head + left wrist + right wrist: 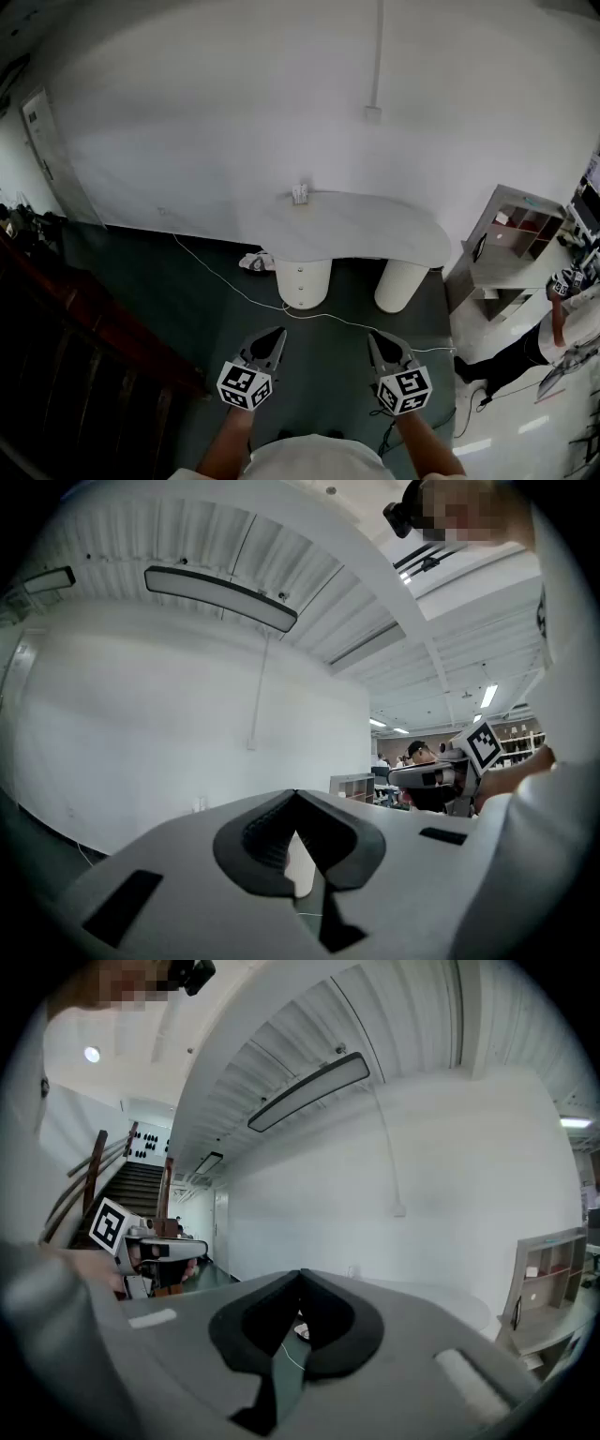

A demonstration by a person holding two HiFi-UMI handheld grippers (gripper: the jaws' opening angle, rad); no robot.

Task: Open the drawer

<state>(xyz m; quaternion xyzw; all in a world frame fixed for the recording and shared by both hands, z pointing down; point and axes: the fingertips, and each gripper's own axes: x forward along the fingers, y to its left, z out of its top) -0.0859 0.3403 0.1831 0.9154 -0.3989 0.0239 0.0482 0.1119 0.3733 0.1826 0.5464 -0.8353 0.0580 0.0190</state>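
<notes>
**A:** How are the two tools held?

**B:** The left gripper (pixel 277 332) and the right gripper (pixel 374 336) are held side by side, level and pointed forward. Each pair of jaws is seen closed tip to tip, and nothing is gripped in either.

**A:** What is met first ahead of them?

**B:** A white cable (pixel 234 286) is laid across the dark green floor (pixel 159 291) just ahead of both tips. It is trailed away to the left front of the left gripper.

**A:** And where is the drawer?

**B:** The drawer (pixel 301 272) is found further ahead, well apart from both grippers, between their lines and nearer the left gripper's. It is set in the left pedestal (pixel 303 291) under a curved white desk (pixel 366 230), and its front is seen flush with the round side.

**A:** What is seen past that?

**B:** A small white object (pixel 300 194) is placed at the desk's far edge, against the white wall (pixel 234 112). An open shelf unit (pixel 514 234) is stood far off to the right of the right gripper.
</notes>
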